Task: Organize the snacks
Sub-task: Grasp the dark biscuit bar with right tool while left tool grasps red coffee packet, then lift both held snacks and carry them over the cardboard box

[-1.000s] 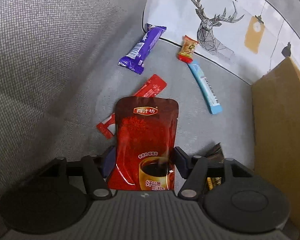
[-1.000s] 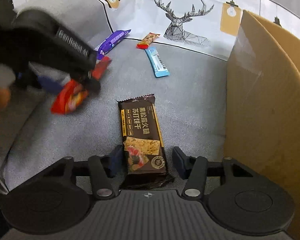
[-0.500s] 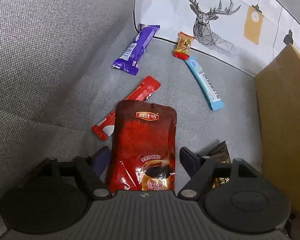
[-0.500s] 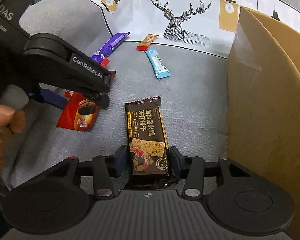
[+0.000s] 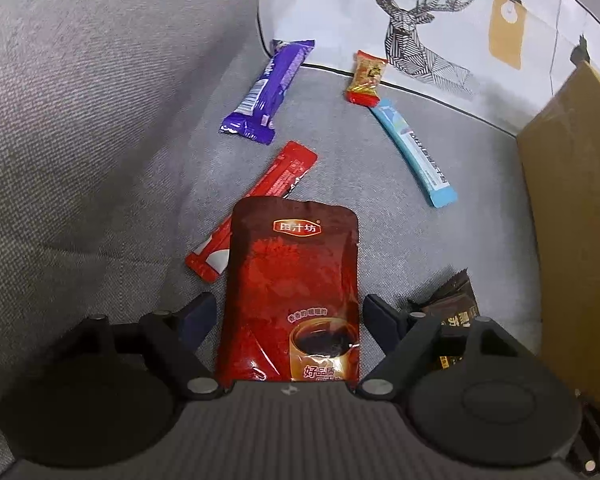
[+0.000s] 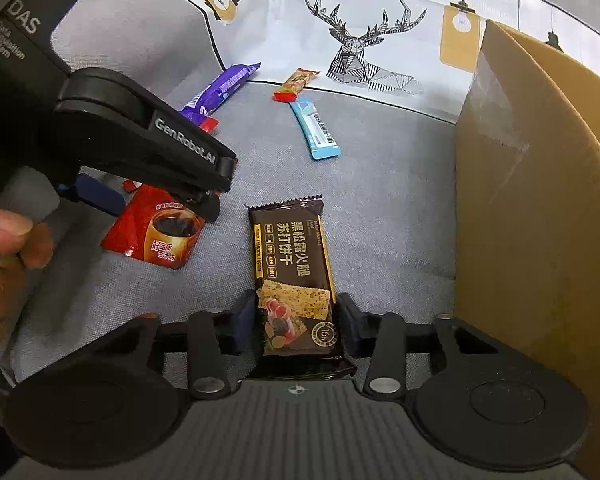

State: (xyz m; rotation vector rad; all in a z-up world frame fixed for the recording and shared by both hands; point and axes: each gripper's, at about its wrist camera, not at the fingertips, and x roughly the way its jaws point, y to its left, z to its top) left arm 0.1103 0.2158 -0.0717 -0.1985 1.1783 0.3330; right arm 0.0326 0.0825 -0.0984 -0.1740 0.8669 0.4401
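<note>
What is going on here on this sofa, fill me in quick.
A person is sorting snacks on a grey sofa with a gripper in each hand. The left gripper straddles a red coffee pouch, jaws closing but not yet pressing on it. The right gripper is closing on a dark cracker pack, pads at its edges. A purple bar, red stick, orange candy and blue stick lie loose beside a cardboard box.

a grey fabric sofa seat [image 6: 380, 184] fills the frame; on it lie a purple bar [image 6: 220, 88] upper left, blue stick [image 6: 318, 130], brown cracker pack [image 6: 296, 280] centre, red pouch [image 6: 156, 236], and, apparently resting on it, a cardboard box [image 6: 540, 200] right.
</note>
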